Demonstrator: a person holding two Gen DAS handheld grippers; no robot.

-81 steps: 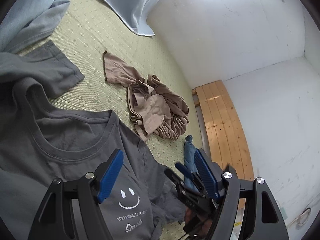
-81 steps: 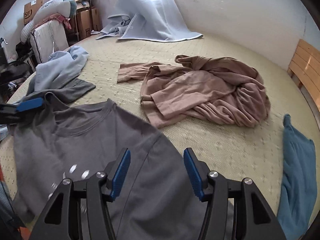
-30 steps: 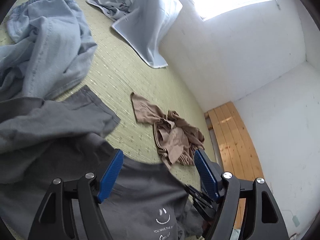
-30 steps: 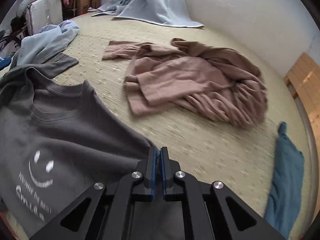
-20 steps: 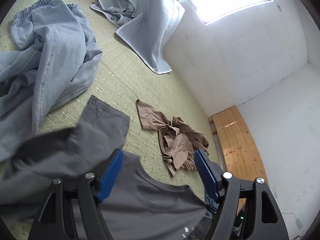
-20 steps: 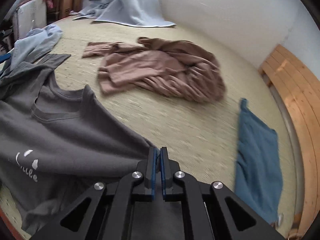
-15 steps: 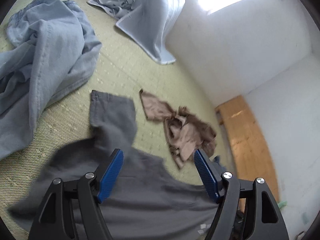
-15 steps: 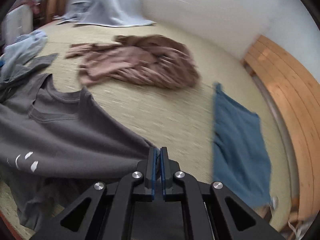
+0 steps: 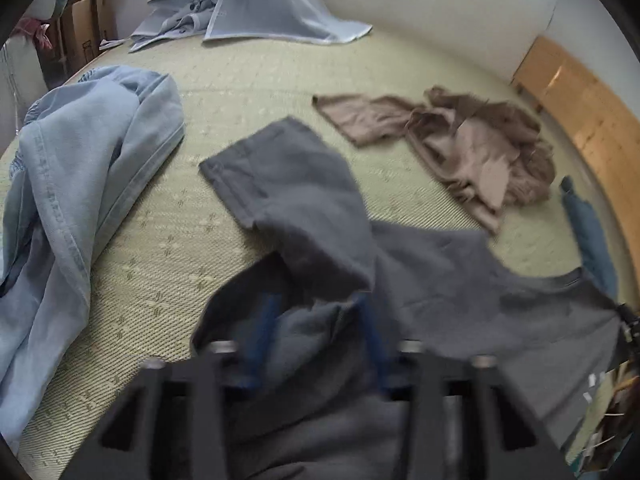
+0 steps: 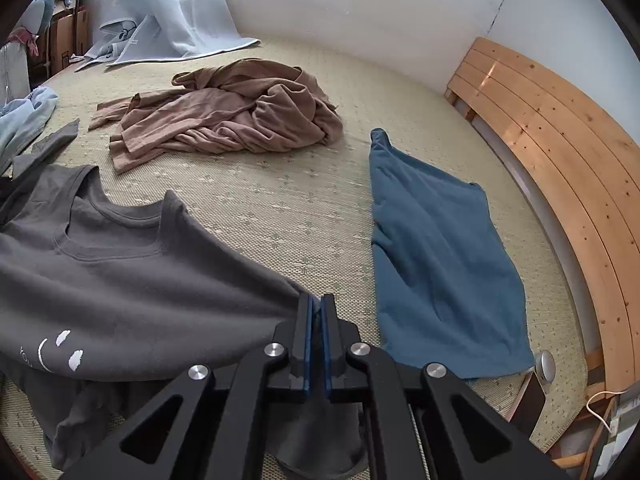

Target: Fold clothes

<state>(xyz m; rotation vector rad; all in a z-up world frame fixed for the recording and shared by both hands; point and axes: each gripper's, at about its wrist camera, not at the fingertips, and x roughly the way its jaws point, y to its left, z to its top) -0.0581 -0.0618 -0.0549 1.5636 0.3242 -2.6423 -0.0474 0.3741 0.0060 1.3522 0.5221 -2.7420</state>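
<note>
Right gripper at bottom centre of its view, pads pressed together, pinching an edge of the grey T-shirt. Shirt spreads from the pinch toward the left edge of the frame, neckline up, white smiley print at lower left. Blue garment lies flat just right of the gripper on the woven mat. Brown garment crumpled in upper centre, well apart from the shirt. Wooden boards curve along the right edge. Pale blue blanket against the wall at upper left.

Left gripper at bottom centre of its own view, motion-blurred, jaws closing with a bunched fold of the same grey shirt between the blue pads; whether the pads press it yet, cannot tell. Grey sleeve stretches up from there toward frame centre. Light denim garment heaped along the left edge. Brown garment at upper right, pale blanket at top.
</note>
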